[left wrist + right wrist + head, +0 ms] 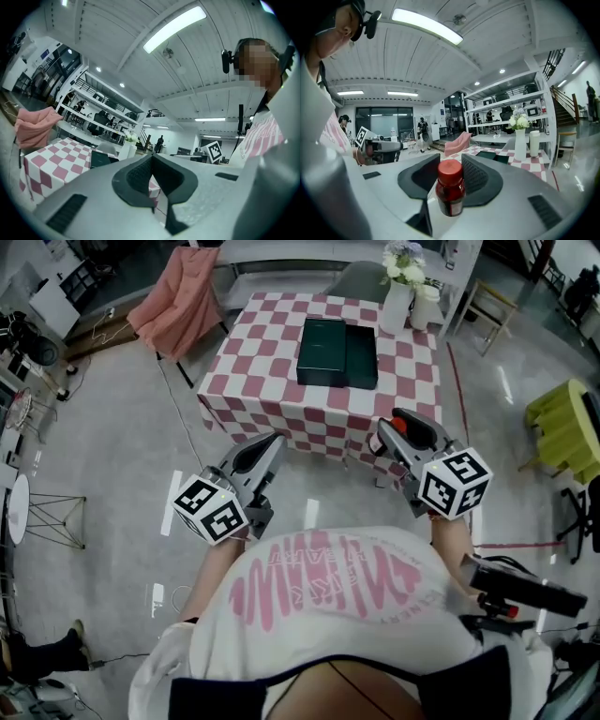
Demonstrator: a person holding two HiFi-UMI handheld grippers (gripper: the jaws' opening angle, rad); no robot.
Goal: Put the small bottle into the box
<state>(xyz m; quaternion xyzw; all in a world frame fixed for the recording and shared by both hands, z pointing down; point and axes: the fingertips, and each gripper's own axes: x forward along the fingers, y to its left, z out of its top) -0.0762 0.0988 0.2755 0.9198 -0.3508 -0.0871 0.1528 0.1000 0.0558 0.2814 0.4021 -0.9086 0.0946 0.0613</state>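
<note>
Two grippers, one to each hand, both held out in front of the person's body, short of the table. Left gripper closed tip to tip, nothing between the pads. Right gripper clamped on the one small bottle, dark red with a red cap, standing upright between the ribbed pads, well apart from the box. One box, dark green, flat near the middle of the pink-and-white checked table, in two parts side by side; contents not to be made out. One white vase at the far right corner, holding pale flowers; one white cylinder just beside it, inside unseen. One pink cloth draped beyond the table's far left corner.
</note>
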